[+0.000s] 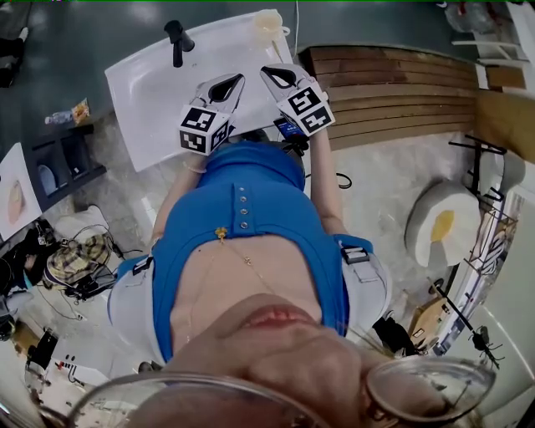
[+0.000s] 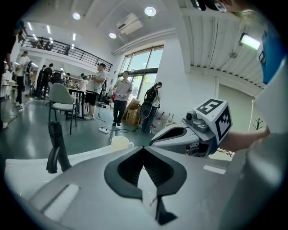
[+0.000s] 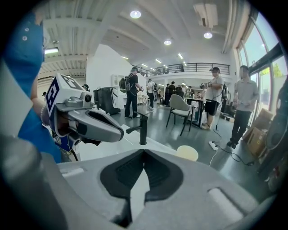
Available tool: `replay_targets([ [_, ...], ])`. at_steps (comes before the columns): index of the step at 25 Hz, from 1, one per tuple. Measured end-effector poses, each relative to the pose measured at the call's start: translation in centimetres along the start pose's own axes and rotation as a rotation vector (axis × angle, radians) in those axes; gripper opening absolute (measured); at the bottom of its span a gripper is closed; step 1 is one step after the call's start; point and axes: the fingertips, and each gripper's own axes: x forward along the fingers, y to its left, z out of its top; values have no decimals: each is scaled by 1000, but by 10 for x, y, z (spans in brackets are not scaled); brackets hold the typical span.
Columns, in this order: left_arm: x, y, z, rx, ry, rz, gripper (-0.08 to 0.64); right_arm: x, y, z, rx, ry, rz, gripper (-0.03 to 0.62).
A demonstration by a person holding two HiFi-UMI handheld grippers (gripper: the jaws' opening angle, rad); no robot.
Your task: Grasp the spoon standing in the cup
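Note:
A pale cream cup stands at the far right corner of the white sink top; no spoon can be made out in it. The cup shows just beyond the left jaws, and the cup sits right of the right jaws. My left gripper and right gripper hover side by side over the near edge of the sink top, short of the cup. Each is shut with its tips touching and nothing between them: left gripper, right gripper.
A black faucet rises at the far left of the sink top, also faucet and faucet. A slatted wooden platform lies to the right. Several people and a chair stand on the hall floor beyond.

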Motion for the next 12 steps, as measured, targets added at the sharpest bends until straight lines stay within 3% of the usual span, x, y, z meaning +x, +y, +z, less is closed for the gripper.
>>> replay_targets([
  [7, 0, -3, 7, 27, -16, -10, -6, -12, 0, 20, 24, -90, -45, 2],
  [12, 1, -6, 12, 57, -20, -17, -6, -15, 6, 23, 40, -112, -27, 2],
])
